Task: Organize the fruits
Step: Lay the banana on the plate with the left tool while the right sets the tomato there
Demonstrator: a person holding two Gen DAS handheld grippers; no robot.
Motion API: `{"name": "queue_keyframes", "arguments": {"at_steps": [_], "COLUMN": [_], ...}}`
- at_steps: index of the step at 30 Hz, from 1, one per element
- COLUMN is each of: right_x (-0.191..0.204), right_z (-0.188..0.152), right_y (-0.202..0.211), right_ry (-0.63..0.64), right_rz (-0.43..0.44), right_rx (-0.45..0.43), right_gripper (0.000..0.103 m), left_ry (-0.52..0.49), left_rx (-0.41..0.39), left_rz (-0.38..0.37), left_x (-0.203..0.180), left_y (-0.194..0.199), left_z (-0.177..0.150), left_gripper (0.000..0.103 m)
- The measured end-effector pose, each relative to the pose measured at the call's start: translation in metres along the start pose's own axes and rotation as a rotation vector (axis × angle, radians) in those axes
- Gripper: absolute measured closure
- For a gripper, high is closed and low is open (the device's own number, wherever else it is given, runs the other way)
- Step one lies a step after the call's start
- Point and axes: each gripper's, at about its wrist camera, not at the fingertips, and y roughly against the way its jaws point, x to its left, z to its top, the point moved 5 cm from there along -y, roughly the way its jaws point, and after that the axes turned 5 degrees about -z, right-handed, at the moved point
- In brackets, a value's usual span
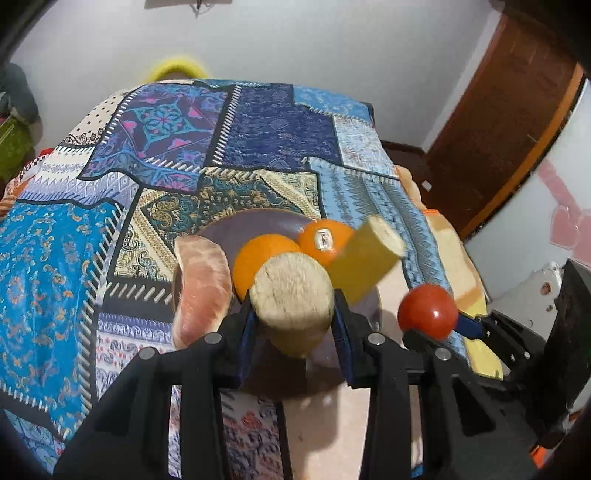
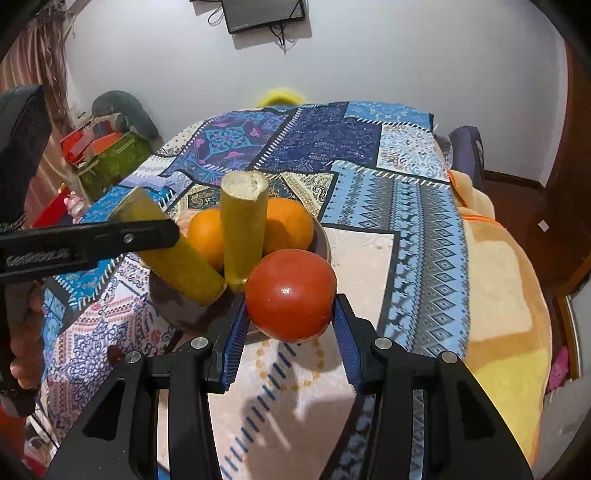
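Your left gripper (image 1: pixel 293 325) pinches a sugarcane piece (image 1: pixel 291 295) over the bowl (image 1: pixel 251 225); your right gripper (image 2: pixel 291 321) pinches a tomato (image 2: pixel 290 294) near it.

This is a lived-in home, likely a bedroom or sitting room. A patchwork-print cloth (image 2: pixel 369 155) in blues and creams covers the surface, with an orange and yellow fleece blanket (image 2: pixel 506 280) bunched at its edge. The walls are plain white, and a dark screen (image 2: pixel 264 14) hangs high with loose cables. A brown wooden door (image 1: pixel 513 122) stands at one side. A green fabric box (image 2: pixel 110 162) stuffed with household clutter sits by a striped curtain (image 2: pixel 40 51).
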Motion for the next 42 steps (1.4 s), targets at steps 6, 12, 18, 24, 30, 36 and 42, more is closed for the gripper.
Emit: {"name": "queue_keyframes", "arguments": {"at_steps": [6,12,18,24,30,36,42], "right_x": [0.003,0.006,0.009,0.011,0.013,0.013,0.014], "right_z": [0.003,0.008,0.009,0.005,0.006,0.006,0.007], "right_y": [-0.015,-0.027,-0.041,-0.05,-0.049,-0.036,-0.015], "right_ry": [0.013,0.02,0.037,0.043,0.067,0.07,0.077], "right_rz": [0.002,-0.009,-0.01,-0.012,-0.028,-0.033,-0.041], "right_rx": [0.014,0.022,0.043,0.071,0.076,0.054,0.031], "right_gripper": [0.061,0.061,0.061,0.06,0.059,0.059,0.058], "left_ry": [0.048,0.058,0.093,0.143,0.073,0.052,0.036], "left_rx": [-0.006,-0.026,-0.007,0.031,0.033,0.021,-0.021], "left_rz": [-0.028,0.04,0.055,0.037,0.061,0.077,0.098], "left_x": [0.013,0.023,0.039,0.05,0.037,0.035,0.033], "left_y": [-0.008,-0.014,-0.023,-0.035,-0.036,-0.019,0.018], "left_z": [0.012,0.019,0.016,0.012,0.012,0.005,-0.003], "left_gripper": [0.065,0.061,0.054,0.044,0.035,0.035,0.035]}}
